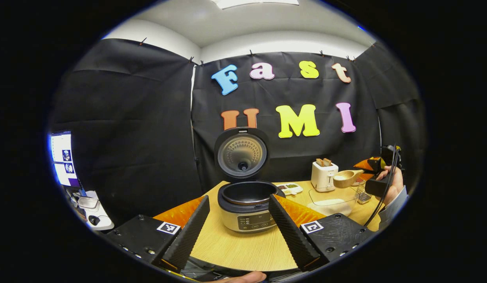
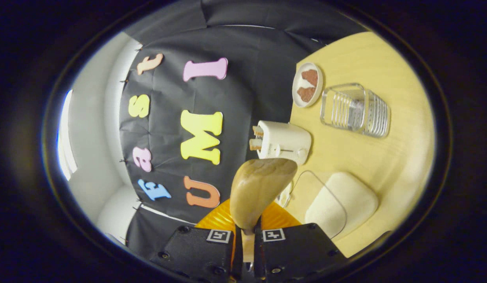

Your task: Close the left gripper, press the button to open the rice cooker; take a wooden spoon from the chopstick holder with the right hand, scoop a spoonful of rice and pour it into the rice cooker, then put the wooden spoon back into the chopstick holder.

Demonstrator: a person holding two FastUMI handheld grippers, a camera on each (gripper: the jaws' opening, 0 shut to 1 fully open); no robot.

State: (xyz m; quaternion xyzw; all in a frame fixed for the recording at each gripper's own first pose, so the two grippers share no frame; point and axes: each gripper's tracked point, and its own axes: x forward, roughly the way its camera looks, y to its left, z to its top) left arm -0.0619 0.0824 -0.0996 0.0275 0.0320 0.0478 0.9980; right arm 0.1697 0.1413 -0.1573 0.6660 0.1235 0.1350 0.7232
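Rice cooker [image 1: 247, 204] stands open on the table [image 1: 243, 247], lid up. Right gripper [image 2: 247, 232] is clamped on the wooden spoon [image 2: 261, 188], bowl empty, rolled sideways above the rice container [image 2: 341, 204]. Level the spoon, then dip it in. Left gripper [image 1: 239, 232] hangs spread wide, holding nothing

Cloth-walled booth, kitchen-style table [image 1: 243, 247]

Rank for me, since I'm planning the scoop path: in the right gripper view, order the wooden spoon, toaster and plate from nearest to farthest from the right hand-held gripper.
1. Wooden spoon: clamped in the right hand-held gripper, straight ahead.
2. Toaster: just past the spoon's bowl, on the table.
3. Plate: farthest, beside the wire chopstick holder.
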